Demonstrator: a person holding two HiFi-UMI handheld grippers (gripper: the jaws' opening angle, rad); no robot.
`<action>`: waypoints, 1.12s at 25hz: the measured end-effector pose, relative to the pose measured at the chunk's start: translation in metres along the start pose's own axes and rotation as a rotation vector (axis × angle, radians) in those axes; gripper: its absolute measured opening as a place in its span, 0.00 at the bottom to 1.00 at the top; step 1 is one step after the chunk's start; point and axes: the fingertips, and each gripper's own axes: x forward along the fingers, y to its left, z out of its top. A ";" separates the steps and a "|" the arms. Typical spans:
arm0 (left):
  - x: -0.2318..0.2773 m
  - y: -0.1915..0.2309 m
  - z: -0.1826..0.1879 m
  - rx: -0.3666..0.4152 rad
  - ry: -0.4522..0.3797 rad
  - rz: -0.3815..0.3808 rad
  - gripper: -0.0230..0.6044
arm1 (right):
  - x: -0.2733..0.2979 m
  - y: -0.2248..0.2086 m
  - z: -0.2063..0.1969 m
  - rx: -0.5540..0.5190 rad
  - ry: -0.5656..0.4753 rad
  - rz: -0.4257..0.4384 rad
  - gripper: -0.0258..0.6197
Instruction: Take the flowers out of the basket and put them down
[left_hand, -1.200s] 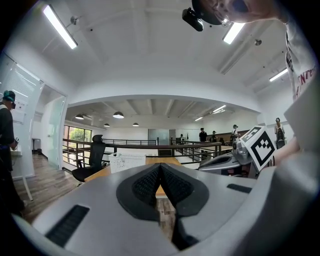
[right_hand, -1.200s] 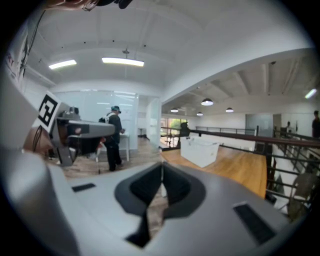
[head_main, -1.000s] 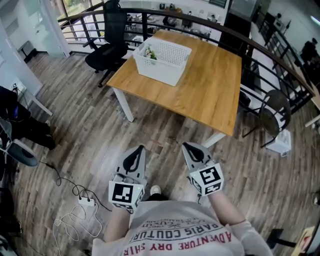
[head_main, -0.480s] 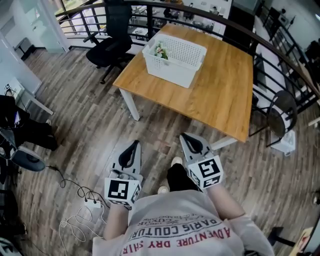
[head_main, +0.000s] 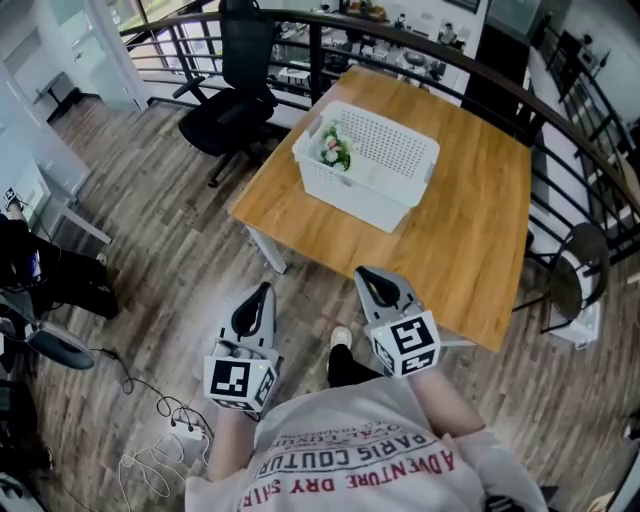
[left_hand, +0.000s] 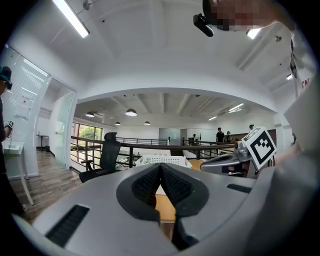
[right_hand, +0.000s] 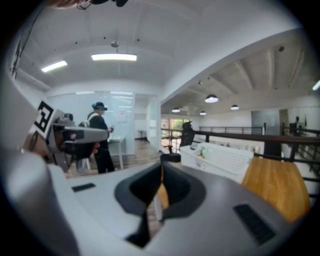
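Note:
A white perforated basket (head_main: 372, 166) stands on the wooden table (head_main: 478, 235), with flowers (head_main: 333, 150), white and green, at its left end. Both grippers are held over the floor just short of the table's near edge, pointing toward it. My left gripper (head_main: 263, 291) is shut with nothing in it, its pads meeting at the tip (left_hand: 160, 164). My right gripper (head_main: 366, 273) is also shut and empty (right_hand: 161, 165). The right gripper view shows the basket (right_hand: 226, 158) ahead to the right, with the flowers (right_hand: 202, 148) peeking over its rim.
A black office chair (head_main: 236, 101) stands left of the table, and a dark railing (head_main: 470, 70) curves behind it. Another chair (head_main: 566, 284) sits at the table's right. Cables and a power strip (head_main: 176, 436) lie on the wooden floor at lower left. A person (right_hand: 101, 136) stands far off.
Both grippers have travelled forward toward the table together; the table and basket now sit closer and lower in the head view. Both pairs of jaws stayed shut.

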 end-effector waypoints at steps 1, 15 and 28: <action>0.018 0.009 0.004 -0.005 -0.002 0.009 0.08 | 0.014 -0.013 0.005 0.001 0.001 0.006 0.09; 0.217 0.068 0.038 -0.036 0.019 -0.015 0.08 | 0.144 -0.155 0.064 0.041 -0.008 0.009 0.09; 0.349 0.103 0.055 -0.034 0.013 -0.311 0.08 | 0.198 -0.236 0.058 0.156 0.108 -0.290 0.09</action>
